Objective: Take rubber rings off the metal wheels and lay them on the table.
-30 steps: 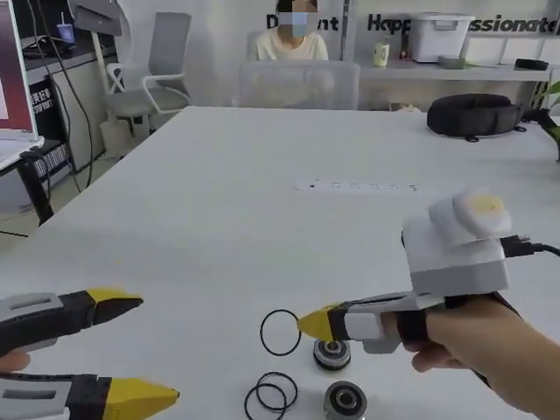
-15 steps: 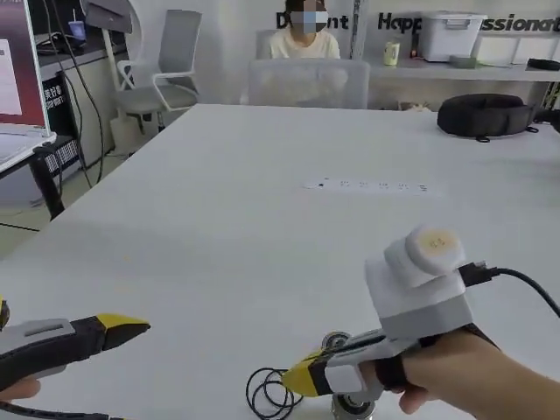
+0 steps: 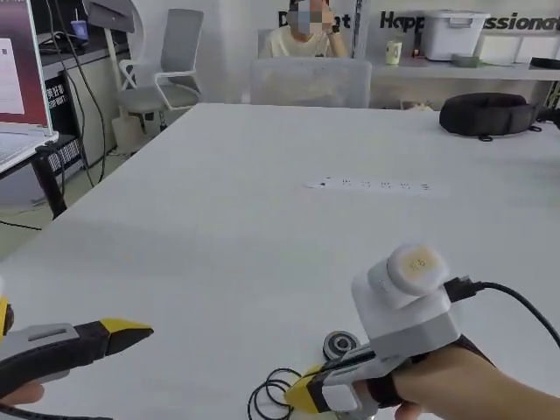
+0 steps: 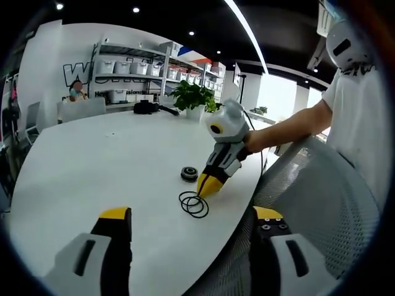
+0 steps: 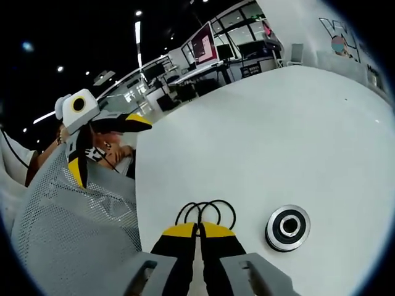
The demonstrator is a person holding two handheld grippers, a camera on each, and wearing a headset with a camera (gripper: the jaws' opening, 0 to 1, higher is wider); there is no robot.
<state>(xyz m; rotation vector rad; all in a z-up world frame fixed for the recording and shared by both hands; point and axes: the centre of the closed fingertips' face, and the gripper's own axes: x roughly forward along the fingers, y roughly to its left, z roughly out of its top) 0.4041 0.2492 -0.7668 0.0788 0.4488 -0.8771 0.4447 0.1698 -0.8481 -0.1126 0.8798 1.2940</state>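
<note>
lying overlapped, thin black rubber rings [image 5: 207, 213], right gripper [image 5: 199, 229] pressed together, left gripper [image 4: 192, 213] spread

Not much legible here tbh.
- Wall lettering [image 3: 399, 20], top right of head view: "Happ", then cut off by white bin [image 3: 451, 35]; letters continue right of bin, too cropped to call.
- Top centre, same wall: few dark letters, partly hidden, can't read.
- Left gripper view, upper left: big "W" [image 4: 74, 74] on wall behind shelves, rest blocked.
- Screen [image 3: 10, 74] at left edge: text lines, too small.
- Paper strip [image 3: 372, 185] on table [image 3: 262, 219]: tiny marks, unreadable.
</note>
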